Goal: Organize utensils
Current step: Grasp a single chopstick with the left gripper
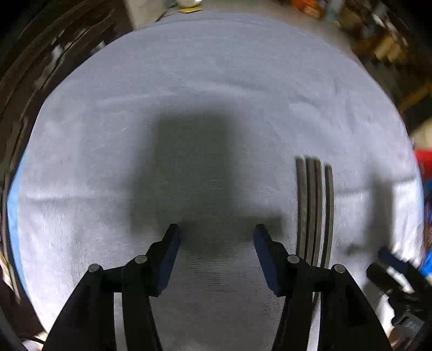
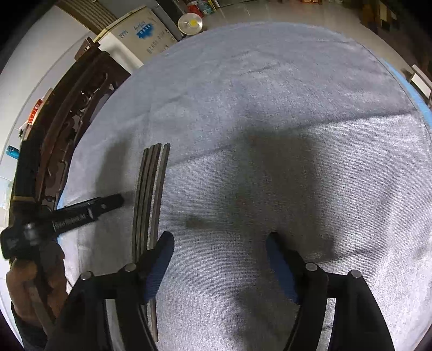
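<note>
Lying side by side on the grey cloth [image 2: 270, 108] are the chopsticks [image 2: 151, 194], dark slim sticks bunched together and running lengthways away from me; three sit tight against each other and a fourth lies just beside them with a thin gap. From my right wrist camera they sit left of centre, their near ends passing under the left finger of my right gripper [image 2: 220, 235]. From my left wrist camera the same chopsticks [image 1: 314, 205] show to the right of my left gripper [image 1: 216, 226], just beside its right finger, their near ends hidden behind it.

Both tongs stand apart with nothing between them. My left gripper's fingers [image 1: 168, 251] are spread moderately over bare cloth [image 1: 189, 67], pads touching nothing. My right gripper's jaws stand wider, blue pads [image 2: 280, 267] facing each other over empty fabric; I cannot tell whether the left finger touches the sticks beneath it or only hangs over them.

In the right view my left gripper [image 2: 118, 200] reaches in from the left edge, its tip near the chopsticks, with a hand [image 2: 29, 291] on its handle. In the left view the right gripper [image 1: 388, 267] shows, blurred, at the lower right.

Beyond the cloth stand a dark carved wooden piece [image 2: 67, 129], a white carton [image 2: 140, 32] with blue print, and a round lamp [image 2: 190, 23] on the floor.
</note>
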`<state>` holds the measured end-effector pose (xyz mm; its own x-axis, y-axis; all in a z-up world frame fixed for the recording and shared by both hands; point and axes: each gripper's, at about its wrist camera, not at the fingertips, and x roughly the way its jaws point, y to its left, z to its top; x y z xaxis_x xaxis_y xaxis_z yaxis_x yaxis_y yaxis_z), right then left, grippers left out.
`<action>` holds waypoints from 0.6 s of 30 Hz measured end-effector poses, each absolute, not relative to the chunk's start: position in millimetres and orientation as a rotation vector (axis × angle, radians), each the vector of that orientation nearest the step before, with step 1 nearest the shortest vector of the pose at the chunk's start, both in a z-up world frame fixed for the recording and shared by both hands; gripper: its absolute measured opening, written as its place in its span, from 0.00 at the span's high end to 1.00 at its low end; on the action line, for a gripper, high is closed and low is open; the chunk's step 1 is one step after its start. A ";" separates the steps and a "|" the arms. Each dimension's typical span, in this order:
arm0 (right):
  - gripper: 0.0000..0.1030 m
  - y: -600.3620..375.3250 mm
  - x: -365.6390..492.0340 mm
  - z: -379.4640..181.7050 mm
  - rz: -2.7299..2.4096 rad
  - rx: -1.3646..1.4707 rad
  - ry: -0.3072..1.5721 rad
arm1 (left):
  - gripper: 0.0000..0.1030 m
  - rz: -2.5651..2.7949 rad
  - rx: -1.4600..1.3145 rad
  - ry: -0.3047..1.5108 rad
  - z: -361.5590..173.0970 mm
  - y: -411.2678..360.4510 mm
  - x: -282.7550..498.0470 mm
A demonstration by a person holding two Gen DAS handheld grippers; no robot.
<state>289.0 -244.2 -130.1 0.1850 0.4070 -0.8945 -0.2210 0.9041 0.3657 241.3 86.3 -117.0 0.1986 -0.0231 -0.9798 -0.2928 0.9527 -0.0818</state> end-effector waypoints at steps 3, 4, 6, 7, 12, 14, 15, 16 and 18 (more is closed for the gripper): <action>0.26 -241.5 289.2 -129.7 0.449 0.154 1.310 | 0.45 0.089 -0.305 1.325 -104.2 73.9 242.7; 0.26 -241.6 289.9 -129.8 0.447 0.158 1.311 | 0.44 0.046 -0.291 1.329 -103.5 63.1 245.0; 0.26 -241.2 290.1 -129.7 0.445 0.161 1.312 | 0.44 0.008 -0.255 1.351 -108.7 43.3 249.1; 0.26 -241.1 290.4 -129.6 0.443 0.163 1.311 | 0.44 0.011 -0.221 1.368 -114.9 34.1 251.7; 0.26 -239.8 289.4 -129.0 0.443 0.155 1.309 | 0.30 0.087 -0.051 1.388 -115.3 16.0 253.7; 0.26 -240.0 290.5 -128.6 0.443 0.160 1.309 | 0.30 0.140 -0.075 1.392 -111.3 31.8 247.8; 0.26 -240.0 291.1 -128.7 0.443 0.160 1.309 | 0.32 0.143 -0.127 1.391 -108.0 43.1 243.3; 0.26 -240.3 291.4 -128.9 0.440 0.162 1.310 | 0.32 0.132 -0.169 1.387 -104.2 50.8 239.1; 0.26 -240.2 291.5 -129.5 0.440 0.164 1.311 | 0.32 0.131 -0.237 1.358 -94.0 64.5 229.3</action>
<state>291.5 -240.2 -129.5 0.1891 0.4022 -0.8958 -0.2197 0.9065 0.3606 229.3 64.5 -94.0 0.2088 -0.0436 -0.9770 -0.2295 0.9689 -0.0923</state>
